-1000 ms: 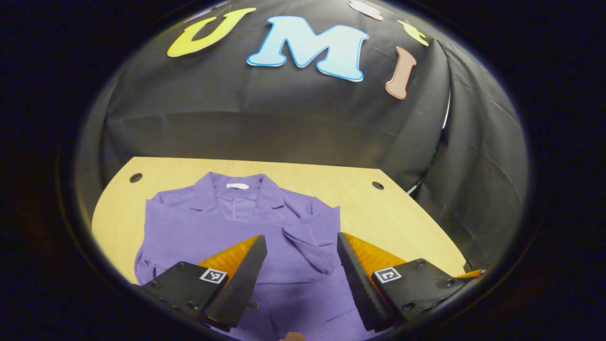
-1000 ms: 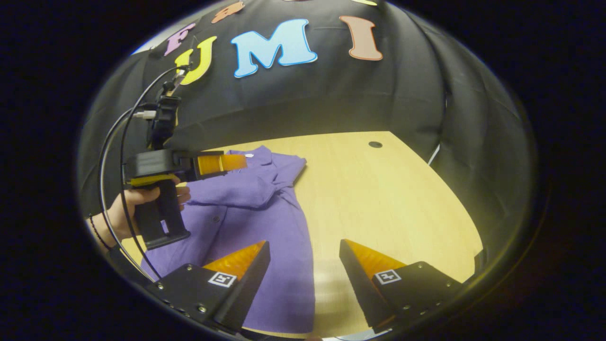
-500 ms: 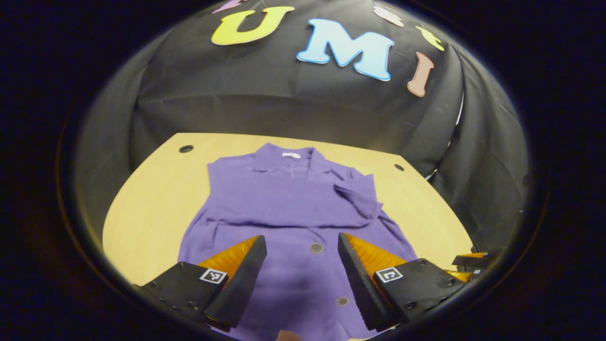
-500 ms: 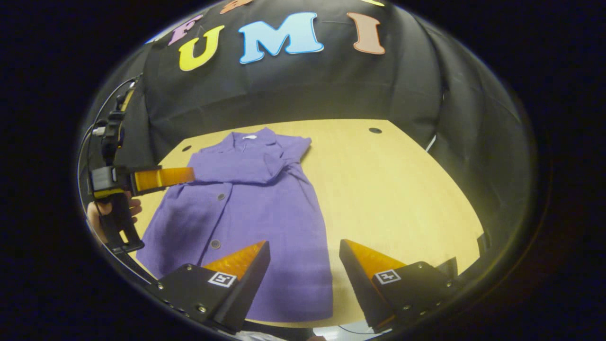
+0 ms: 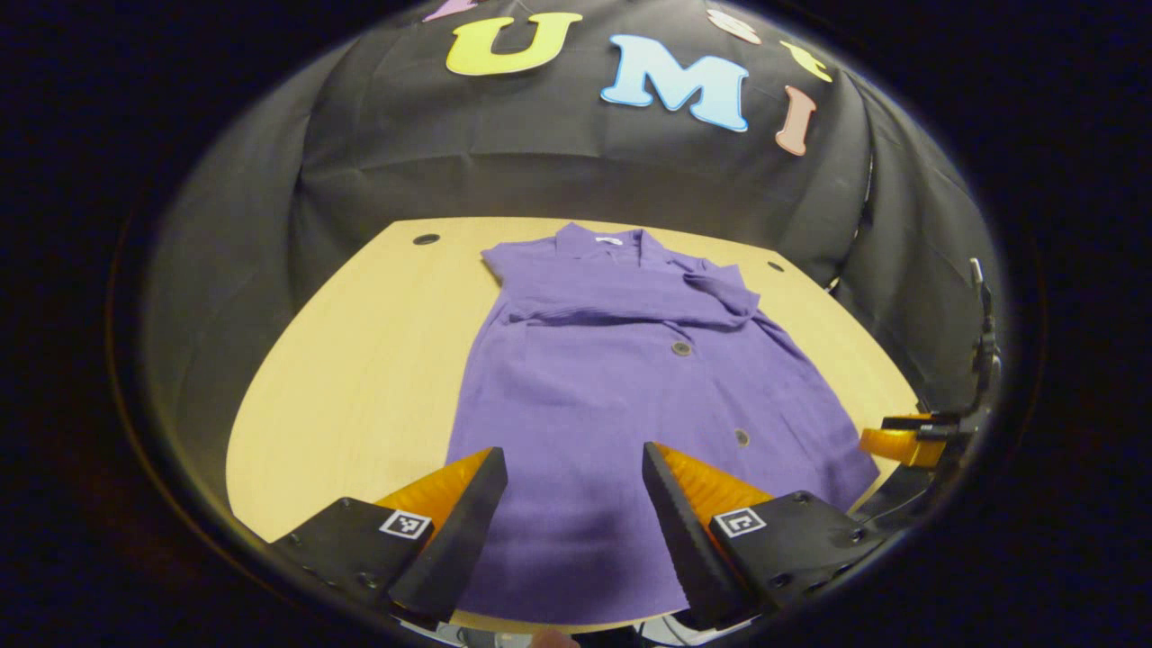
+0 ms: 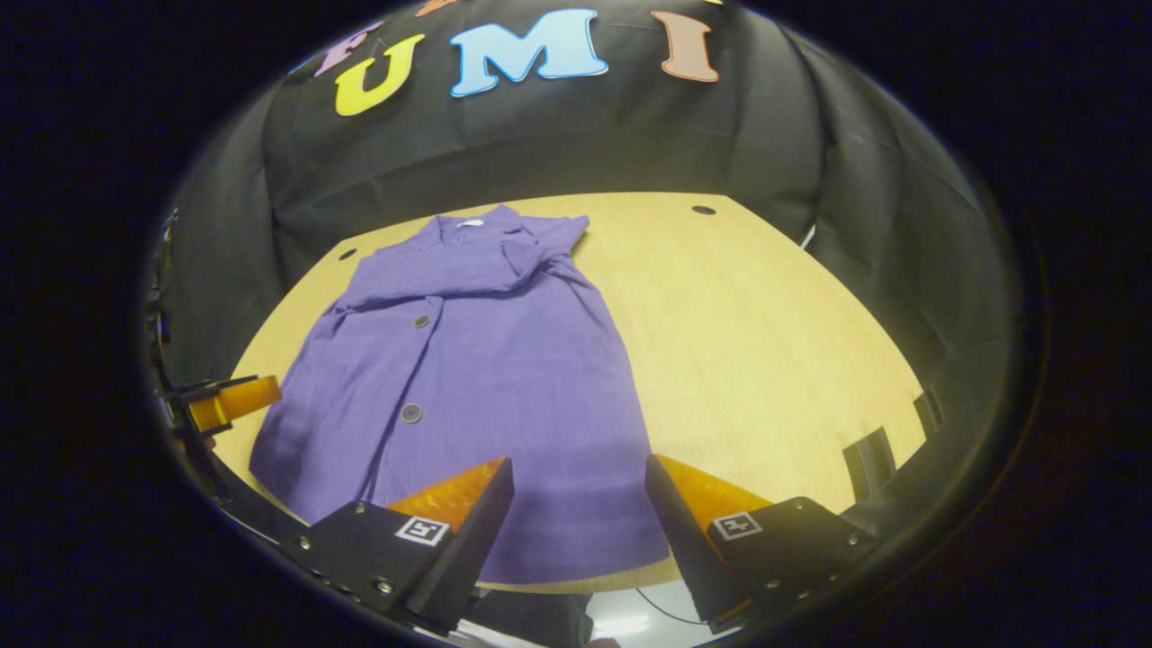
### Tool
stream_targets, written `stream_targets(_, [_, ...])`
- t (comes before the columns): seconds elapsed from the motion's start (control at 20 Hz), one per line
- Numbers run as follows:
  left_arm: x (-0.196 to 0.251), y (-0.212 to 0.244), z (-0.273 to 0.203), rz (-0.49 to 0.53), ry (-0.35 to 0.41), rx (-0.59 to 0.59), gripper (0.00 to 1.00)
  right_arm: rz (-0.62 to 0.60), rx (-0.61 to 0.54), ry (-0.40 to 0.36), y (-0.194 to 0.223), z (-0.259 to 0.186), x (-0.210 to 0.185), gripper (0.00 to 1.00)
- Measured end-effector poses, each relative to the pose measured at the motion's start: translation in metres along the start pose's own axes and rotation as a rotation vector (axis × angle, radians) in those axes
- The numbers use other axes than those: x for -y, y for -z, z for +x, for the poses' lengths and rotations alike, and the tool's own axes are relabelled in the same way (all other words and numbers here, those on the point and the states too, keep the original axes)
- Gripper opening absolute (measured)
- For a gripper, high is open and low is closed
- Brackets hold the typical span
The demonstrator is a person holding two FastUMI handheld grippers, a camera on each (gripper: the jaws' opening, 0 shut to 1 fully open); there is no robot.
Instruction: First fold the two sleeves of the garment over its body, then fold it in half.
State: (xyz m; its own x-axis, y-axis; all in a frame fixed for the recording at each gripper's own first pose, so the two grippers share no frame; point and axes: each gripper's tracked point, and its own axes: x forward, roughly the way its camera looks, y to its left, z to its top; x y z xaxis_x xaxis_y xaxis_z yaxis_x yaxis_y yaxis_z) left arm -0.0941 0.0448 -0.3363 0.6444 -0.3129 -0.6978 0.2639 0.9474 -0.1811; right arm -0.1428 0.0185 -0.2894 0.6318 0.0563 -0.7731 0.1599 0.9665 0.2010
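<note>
Sleeves (image 5: pixel 630 301) look already folded across the chest of the purple garment (image 5: pixel 621 396), which lies flat on the wooden table (image 5: pixel 360 360), collar at the far edge, hem at the near edge. Left gripper (image 5: pixel 574 513) and right gripper (image 6: pixel 579 522) both hover above the hem, jaws spread, holding nothing. Next, judging by the layout, comes the half fold: pinch one hem corner (image 6: pixel 270 468) with each gripper, both layers, lift evenly, carry to the collar (image 6: pixel 472 229) and keep the sleeves undisturbed.
</note>
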Motion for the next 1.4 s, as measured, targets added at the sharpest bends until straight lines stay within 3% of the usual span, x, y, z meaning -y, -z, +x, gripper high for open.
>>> stream_targets(0.4, [-0.055, 0.058, -0.034, -0.067, -0.055, -0.052, 1.00, 0.053, -0.032, 0.070, 0.020, 0.003, 0.014, 0.90])
stream_targets(0.5, [-0.060, 0.070, -0.036, -0.075, -0.063, -0.063, 0.96, 0.055, -0.047, 0.087, 0.028, 0.005, 0.018, 0.90])
stream_targets(0.65, [-0.060, 0.083, -0.036, -0.080, -0.061, -0.081, 1.00, 0.054, -0.065, 0.109, 0.038, 0.003, 0.028, 0.90])
stream_targets(0.85, [-0.057, 0.089, -0.033, -0.080, -0.066, -0.087, 0.96, 0.068, -0.093, 0.117, 0.051, 0.008, 0.032, 0.90])
stream_targets(0.95, [-0.054, 0.090, -0.032, -0.072, -0.074, -0.089, 1.00, 0.076, -0.105, 0.104, 0.057, 0.008, 0.027, 0.91])
stream_targets(1.0, [-0.051, 0.092, -0.032, -0.066, -0.074, -0.090, 0.96, 0.069, -0.104, 0.105, 0.058, 0.009, 0.027, 0.92])
stream_targets(1.25, [-0.028, 0.098, -0.024, 0.033, -0.061, -0.109, 0.99, 0.051, -0.118, 0.095, 0.064, 0.009, 0.019, 0.96])
stream_targets(1.3, [-0.025, 0.099, -0.020, 0.064, -0.077, -0.111, 0.86, 0.052, -0.123, 0.087, 0.064, 0.010, 0.015, 0.87])
stream_targets(1.35, [-0.018, 0.099, -0.018, 0.100, -0.062, -0.107, 0.73, 0.047, -0.127, 0.080, 0.063, 0.011, 0.012, 0.89])
stream_targets(1.4, [-0.010, 0.100, -0.017, 0.122, -0.043, -0.106, 0.59, 0.048, -0.125, 0.072, 0.062, 0.012, 0.007, 0.73])
